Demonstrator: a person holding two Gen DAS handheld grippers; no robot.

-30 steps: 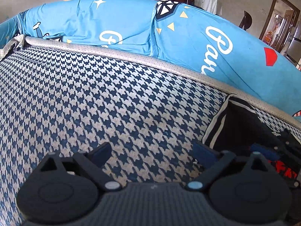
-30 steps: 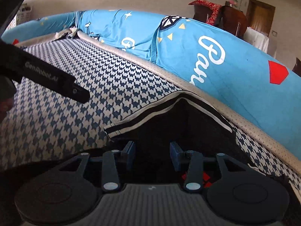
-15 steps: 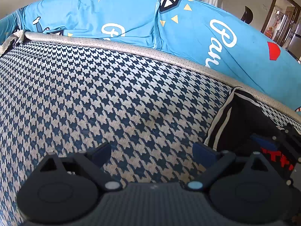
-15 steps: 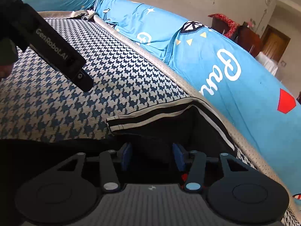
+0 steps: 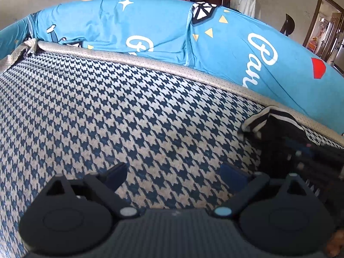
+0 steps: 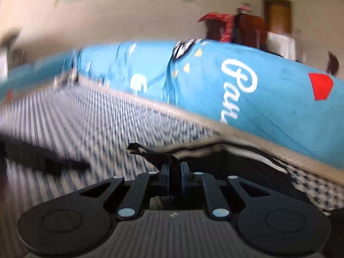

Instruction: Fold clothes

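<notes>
Both cameras sit low and close over the houndstooth mattress (image 5: pixel 133 116), looking along their own fingers toward its far edge and the blue cushion (image 5: pixel 225 49) behind. The right view is motion-blurred. Both share the mattress (image 6: pixel 96 116), the cushion (image 6: pixel 268 90) and the dark garment (image 5: pixel 286 129) by the far edge.

A black garment (image 6: pixel 243 167) with white-striped trim lies bunched on the houndstooth cover beside its beige border. One dark edge is pinched up into a tilted peak; the trim (image 5: pixel 255 122) curls over at the corner.
</notes>
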